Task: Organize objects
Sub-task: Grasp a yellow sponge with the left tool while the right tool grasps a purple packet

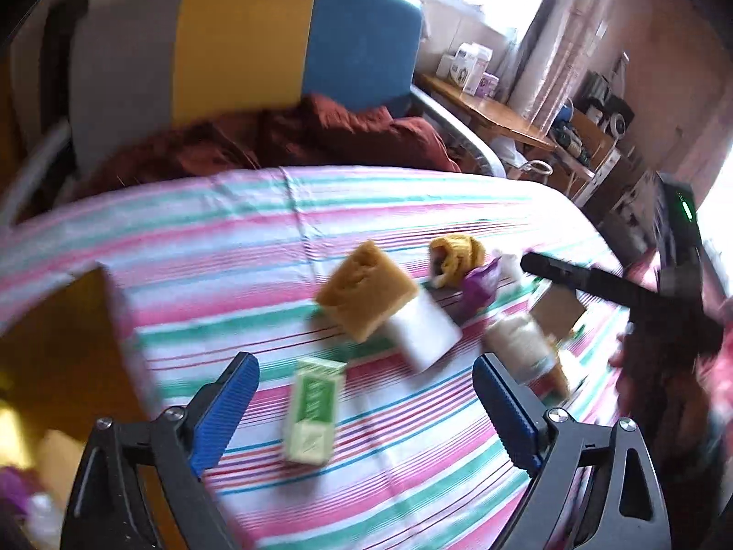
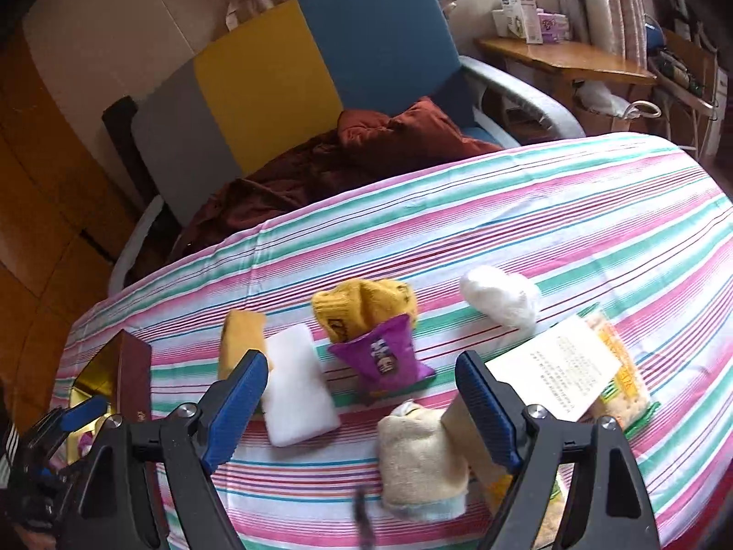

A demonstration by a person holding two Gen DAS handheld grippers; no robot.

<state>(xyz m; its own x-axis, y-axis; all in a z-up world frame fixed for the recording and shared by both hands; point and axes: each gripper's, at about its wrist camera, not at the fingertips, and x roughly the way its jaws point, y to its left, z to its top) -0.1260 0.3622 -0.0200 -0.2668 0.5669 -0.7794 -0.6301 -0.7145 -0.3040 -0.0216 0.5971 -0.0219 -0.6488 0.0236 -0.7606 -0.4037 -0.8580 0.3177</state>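
My left gripper (image 1: 366, 394) hangs open over the striped tablecloth (image 1: 256, 238), with a green box (image 1: 314, 412) lying on the cloth below the gap, untouched. Beyond it lie a yellow sponge (image 1: 366, 295) and a white sponge (image 1: 423, 332). My right gripper (image 2: 362, 394) is also open and holds nothing. Ahead of it are the white sponge (image 2: 298, 389), a purple packet (image 2: 385, 357), a yellow sock (image 2: 366, 305) and a cream rolled towel (image 2: 421, 463) close to its right finger. A white fluffy bundle (image 2: 501, 298) lies further right.
An open brown box with a gold inside (image 2: 123, 376) stands at the table's left end. A printed leaflet (image 2: 556, 371) lies on a cracker packet (image 2: 618, 366) at the right. Behind the table is an armchair (image 2: 375, 46) with a dark red blanket (image 2: 320, 160).
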